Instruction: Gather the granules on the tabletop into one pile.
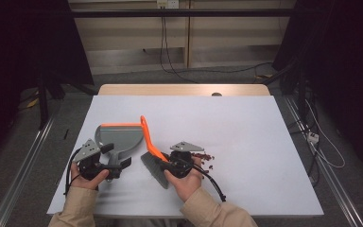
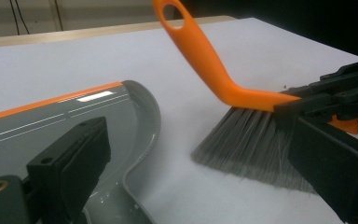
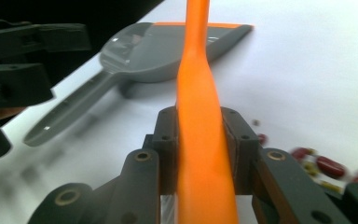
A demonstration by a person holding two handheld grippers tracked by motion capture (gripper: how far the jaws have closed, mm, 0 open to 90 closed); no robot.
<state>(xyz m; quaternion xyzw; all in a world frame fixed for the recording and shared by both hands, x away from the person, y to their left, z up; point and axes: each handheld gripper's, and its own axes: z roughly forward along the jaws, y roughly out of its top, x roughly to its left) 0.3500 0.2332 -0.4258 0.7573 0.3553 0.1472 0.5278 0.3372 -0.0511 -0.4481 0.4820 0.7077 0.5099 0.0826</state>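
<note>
The right hand-held gripper [image 1: 170, 164] pinches the orange-handled brush [image 1: 152, 153], bristles down for sweeping the red beans [image 1: 203, 156]; the left hand-held gripper [image 1: 118, 165] stands spread around the grey dustpan's [image 1: 118, 138] handle (not yet clamped).

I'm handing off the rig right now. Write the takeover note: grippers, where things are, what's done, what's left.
Right gripper: shut on the orange brush, bristles on the table, handle tilted up and away.
Left gripper: at the grey dustpan handle, jaws apart, apparently not clamped yet.
Red beans: scattered on the white table just right of the right gripper; dustpan lies flat left of the brush.
Done: brush picked up.
Left, probably: grip the dustpan, sweep the beans in; pan looks empty so far.
</note>
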